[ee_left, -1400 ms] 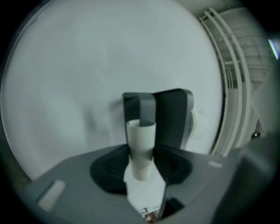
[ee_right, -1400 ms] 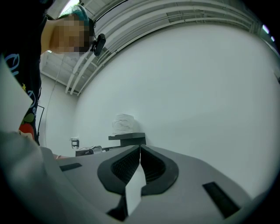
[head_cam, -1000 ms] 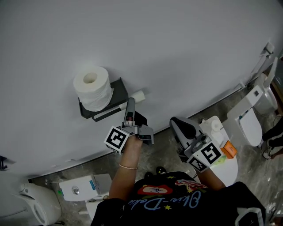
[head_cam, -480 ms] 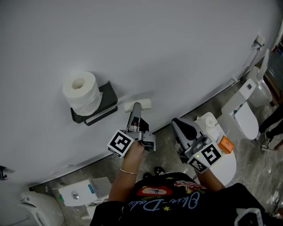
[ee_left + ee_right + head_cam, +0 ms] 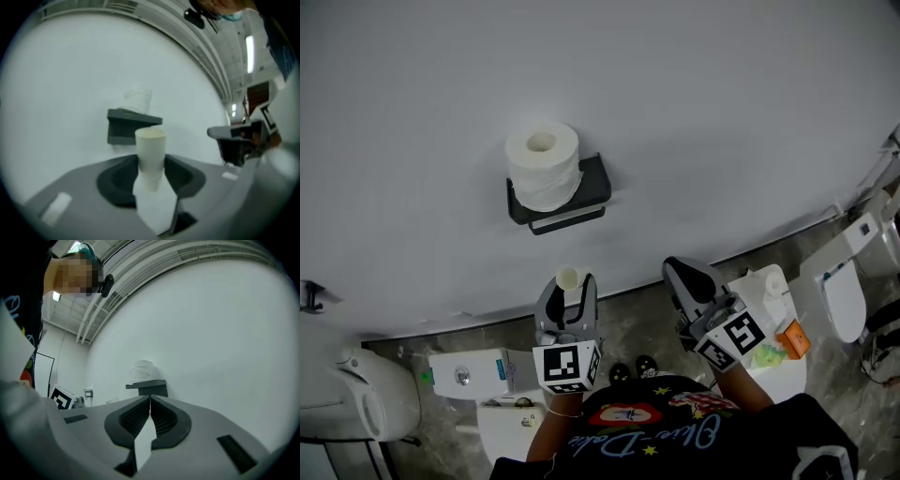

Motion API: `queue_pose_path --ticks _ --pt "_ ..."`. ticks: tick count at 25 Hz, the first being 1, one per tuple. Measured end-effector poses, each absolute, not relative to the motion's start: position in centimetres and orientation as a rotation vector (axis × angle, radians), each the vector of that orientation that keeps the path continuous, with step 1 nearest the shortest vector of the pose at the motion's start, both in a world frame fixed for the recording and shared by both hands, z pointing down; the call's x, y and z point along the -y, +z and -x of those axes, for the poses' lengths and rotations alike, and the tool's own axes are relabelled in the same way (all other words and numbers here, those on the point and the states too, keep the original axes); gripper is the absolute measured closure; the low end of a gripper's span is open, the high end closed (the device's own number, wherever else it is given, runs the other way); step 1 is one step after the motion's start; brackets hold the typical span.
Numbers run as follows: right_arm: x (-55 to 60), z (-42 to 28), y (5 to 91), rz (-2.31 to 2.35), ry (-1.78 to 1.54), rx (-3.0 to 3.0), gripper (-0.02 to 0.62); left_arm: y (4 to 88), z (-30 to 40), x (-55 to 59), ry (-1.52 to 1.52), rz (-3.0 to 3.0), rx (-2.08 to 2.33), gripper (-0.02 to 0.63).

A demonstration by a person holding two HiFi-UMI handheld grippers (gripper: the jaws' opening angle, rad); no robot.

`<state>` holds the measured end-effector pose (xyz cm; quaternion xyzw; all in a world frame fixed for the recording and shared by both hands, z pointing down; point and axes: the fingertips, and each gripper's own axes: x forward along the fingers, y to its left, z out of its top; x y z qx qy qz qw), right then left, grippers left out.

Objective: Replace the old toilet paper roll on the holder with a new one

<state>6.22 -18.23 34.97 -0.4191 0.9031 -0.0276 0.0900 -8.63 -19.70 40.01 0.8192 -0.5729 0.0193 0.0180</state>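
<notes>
Cardboard tube (image 5: 151, 149) in left gripper (image 5: 570, 298); shirt lettering (image 5: 647, 433) illegible

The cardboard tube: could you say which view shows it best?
The left gripper view: the cardboard tube stands upright and large. The head view shows it small, from above; the right gripper view, nothing sure.

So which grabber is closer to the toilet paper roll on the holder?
Left. The left gripper, gripping a cardboard tube, is straight below the roll; the right gripper is farther off, lower right.
</notes>
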Motion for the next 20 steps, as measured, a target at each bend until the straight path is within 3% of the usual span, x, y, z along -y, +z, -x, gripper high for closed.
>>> queue_pose_path --ticks 7,20 --pt "17.6 -2.1 35.4 1.118 -0.095 -2.752 0.581 41.1 13.2 16.8 0.141 -2.448 1.927 0.437" --pt "16.9 -1.3 34.8 1.105 -0.074 -2.758 0.581 38.8 12.7 15.9 0.077 -2.52 1.898 0.434"
